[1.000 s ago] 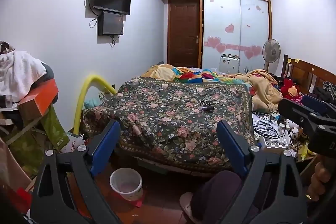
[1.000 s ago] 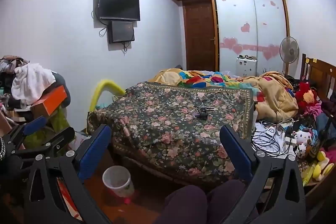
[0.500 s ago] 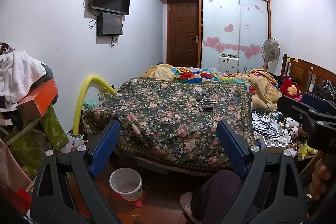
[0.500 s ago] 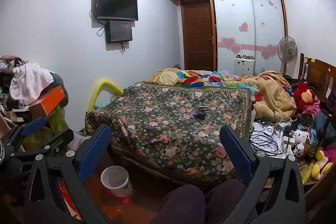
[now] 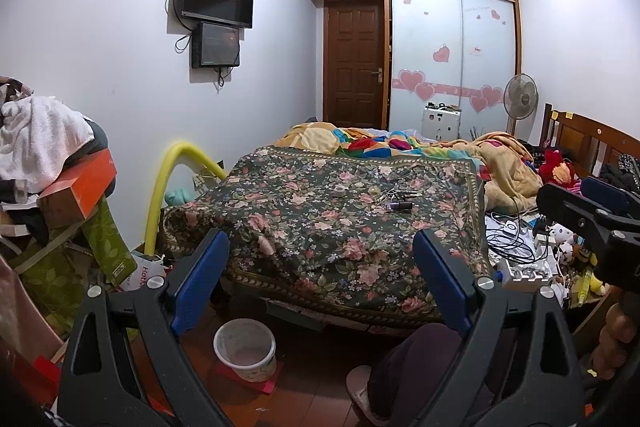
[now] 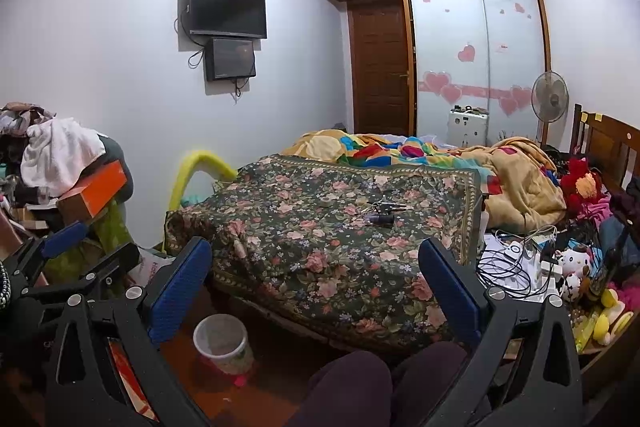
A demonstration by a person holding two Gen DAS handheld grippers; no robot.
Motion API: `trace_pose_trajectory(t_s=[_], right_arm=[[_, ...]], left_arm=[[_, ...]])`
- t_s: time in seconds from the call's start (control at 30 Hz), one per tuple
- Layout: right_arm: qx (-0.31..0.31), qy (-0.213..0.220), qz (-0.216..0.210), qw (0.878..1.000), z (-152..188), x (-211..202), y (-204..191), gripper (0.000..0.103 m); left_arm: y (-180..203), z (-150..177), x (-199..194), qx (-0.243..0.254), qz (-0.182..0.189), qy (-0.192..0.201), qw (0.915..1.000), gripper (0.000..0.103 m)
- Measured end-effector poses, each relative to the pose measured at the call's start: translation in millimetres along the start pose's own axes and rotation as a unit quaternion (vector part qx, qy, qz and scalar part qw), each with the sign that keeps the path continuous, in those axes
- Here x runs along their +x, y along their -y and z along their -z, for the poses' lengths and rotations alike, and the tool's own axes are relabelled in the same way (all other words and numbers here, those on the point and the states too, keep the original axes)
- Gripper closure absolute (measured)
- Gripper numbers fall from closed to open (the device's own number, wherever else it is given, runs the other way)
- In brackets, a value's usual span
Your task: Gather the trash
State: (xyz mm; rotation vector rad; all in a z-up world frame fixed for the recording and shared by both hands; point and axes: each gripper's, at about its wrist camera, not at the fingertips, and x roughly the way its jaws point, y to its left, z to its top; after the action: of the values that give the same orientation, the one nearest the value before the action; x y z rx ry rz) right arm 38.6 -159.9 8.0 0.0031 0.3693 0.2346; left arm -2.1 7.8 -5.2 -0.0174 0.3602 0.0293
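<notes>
Your left gripper (image 5: 320, 279) has its blue-padded fingers (image 5: 199, 279) spread wide with nothing between them, held in the air in front of the dark floral bedspread (image 5: 344, 223). Your right gripper (image 6: 316, 285) is the same: blue pads (image 6: 450, 291) far apart, gripping nothing, facing the near edge of that bedspread. In the right wrist view your left gripper shows at the left edge, well apart from the bedspread.

Below the near edge of the bedspread, on the reddish-brown floor, stands the small white plastic waste bin (image 5: 245, 343), upright, sitting on a flat red piece. It is off to the left of your dark-trousered knee (image 5: 412, 367).

On top of the bedspread, toward its far right part, lie a small roll of tape (image 5: 339, 191), a bunch of dark small items (image 5: 394, 193) and a short dark purple tube (image 5: 398, 205), close together. What the bunch is made of is too small to tell.

Just beyond the bedspread sits a crumpled multicoloured blanket (image 5: 384, 141). Left of the bedspread a yellow foam tube (image 5: 170, 183) arches against the white wall. To the bedspread's right lies a tangle of white cables (image 5: 510, 239).
</notes>
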Motion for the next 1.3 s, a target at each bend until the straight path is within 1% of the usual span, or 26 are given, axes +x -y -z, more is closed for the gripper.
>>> trace_pose_trajectory(t_s=[0.43, 0.97, 1.3], right_arm=[[-0.001, -0.001, 0.000, 1.000, -0.5, 0.0, -1.7, 0.000], [-0.004, 0.001, -0.005, 1.000, -0.5, -2.1, -7.7, 0.000], [-0.005, -0.004, -0.006, 1.000, -1.4, 0.9, -9.5, 0.000]], left_arm=[[-1.4, -1.1, 1.2, -0.003, 0.001, -0.001, 1.0000, 0.009], [-1.5, -2.1, -5.9, -0.003, -0.001, 0.011, 0.9999, 0.008], [-5.1, -3.7, -2.8, -0.018, -0.004, 0.005, 0.9998, 0.008]])
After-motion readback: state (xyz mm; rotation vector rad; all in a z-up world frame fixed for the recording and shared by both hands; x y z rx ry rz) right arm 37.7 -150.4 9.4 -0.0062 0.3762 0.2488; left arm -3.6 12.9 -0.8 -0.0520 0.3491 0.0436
